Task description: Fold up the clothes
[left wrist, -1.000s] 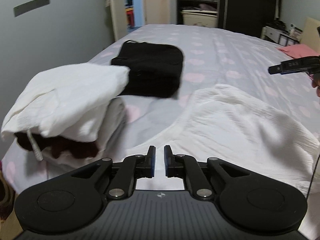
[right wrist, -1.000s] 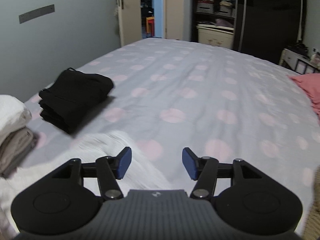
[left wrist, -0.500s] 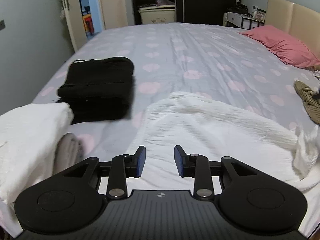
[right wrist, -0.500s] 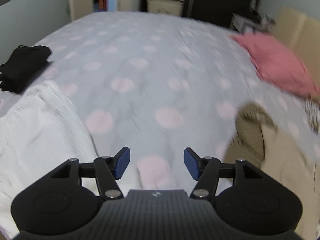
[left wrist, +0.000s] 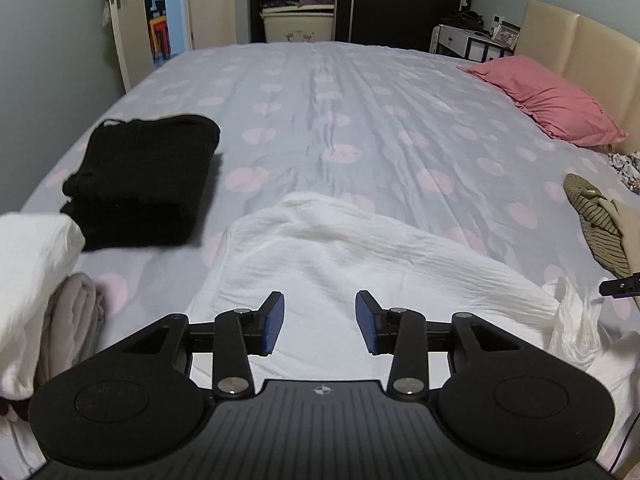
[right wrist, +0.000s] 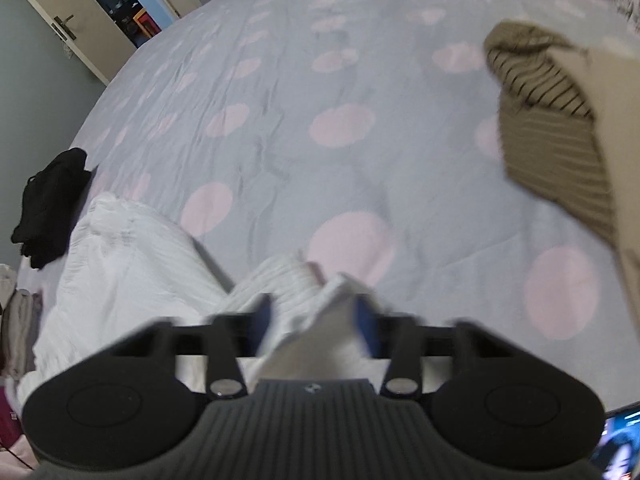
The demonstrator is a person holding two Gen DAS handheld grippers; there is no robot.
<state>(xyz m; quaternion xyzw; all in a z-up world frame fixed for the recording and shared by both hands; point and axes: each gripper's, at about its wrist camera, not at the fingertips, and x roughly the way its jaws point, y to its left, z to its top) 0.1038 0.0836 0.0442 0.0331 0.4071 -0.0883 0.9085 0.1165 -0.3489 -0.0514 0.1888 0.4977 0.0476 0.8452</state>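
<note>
Right wrist: your right gripper [right wrist: 312, 314], just closing, bunches the white garment's [right wrist: 132, 264] near corner; left gripper [left wrist: 320, 322], opening, hovers empty over it.

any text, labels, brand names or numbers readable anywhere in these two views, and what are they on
No readable words or numbers in either view.
Round cross mark, no letters: on the body behind the left tongs.
Similar mark, blurred: behind the right tongs.
Picture, no legible text: cream bin by the wardrobe.
Lit screen at the lower right corner: too blurred to read.
</note>
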